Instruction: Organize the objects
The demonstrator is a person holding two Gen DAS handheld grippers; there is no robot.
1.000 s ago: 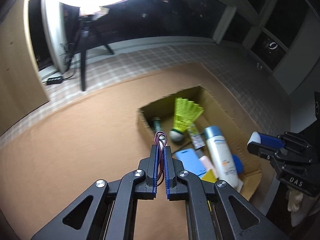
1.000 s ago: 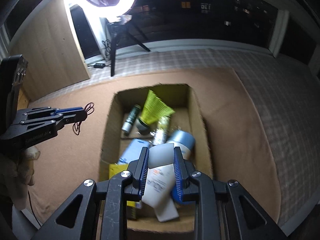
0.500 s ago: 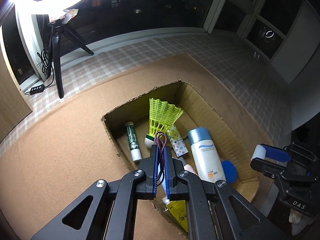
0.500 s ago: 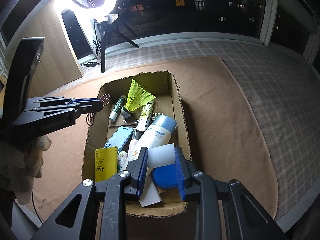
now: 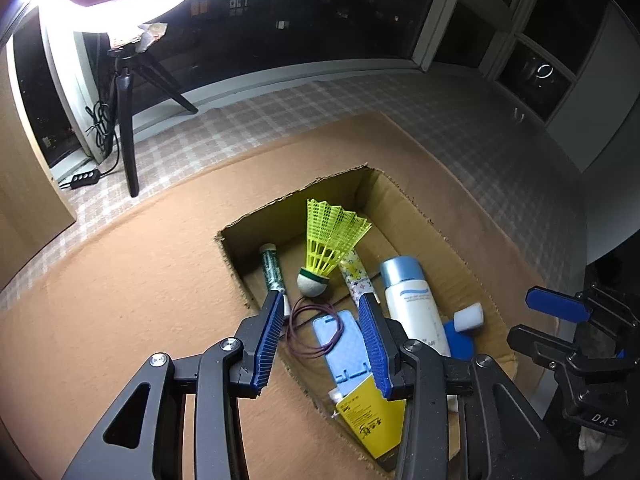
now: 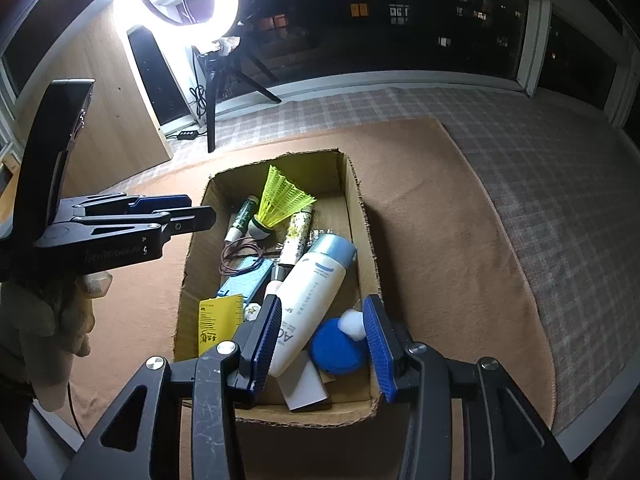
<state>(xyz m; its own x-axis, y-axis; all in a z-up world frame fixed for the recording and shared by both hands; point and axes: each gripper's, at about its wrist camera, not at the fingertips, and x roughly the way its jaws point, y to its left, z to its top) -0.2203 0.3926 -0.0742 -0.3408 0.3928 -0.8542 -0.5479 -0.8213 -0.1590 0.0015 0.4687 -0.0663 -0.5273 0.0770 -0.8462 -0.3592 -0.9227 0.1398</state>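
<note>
Both items now lie in the open brown cardboard box (image 6: 362,216) on the tan mat.

Left gripper (image 5: 322,314): jaws have just been opening and stand apart, nothing between the pads. The thin purple elastic hair-tie loop (image 5: 314,330) lies slack below it on the box floor, partly draped over the light-blue flat case (image 5: 340,344).

Right gripper (image 6: 318,320): jaws have just been opening, pads parted and bare. The small white foam cylinder (image 6: 352,322) rests beside the inner face of the right finger, on the round blue lid (image 6: 336,346).

Handling, by my judgement:
- Hair tie: near weightless, limp, snags readily. Pinch a single strand, not the whole coil.
- Foam cylinder: light, squashy, rolls. Take it across its middle, gently.
</note>
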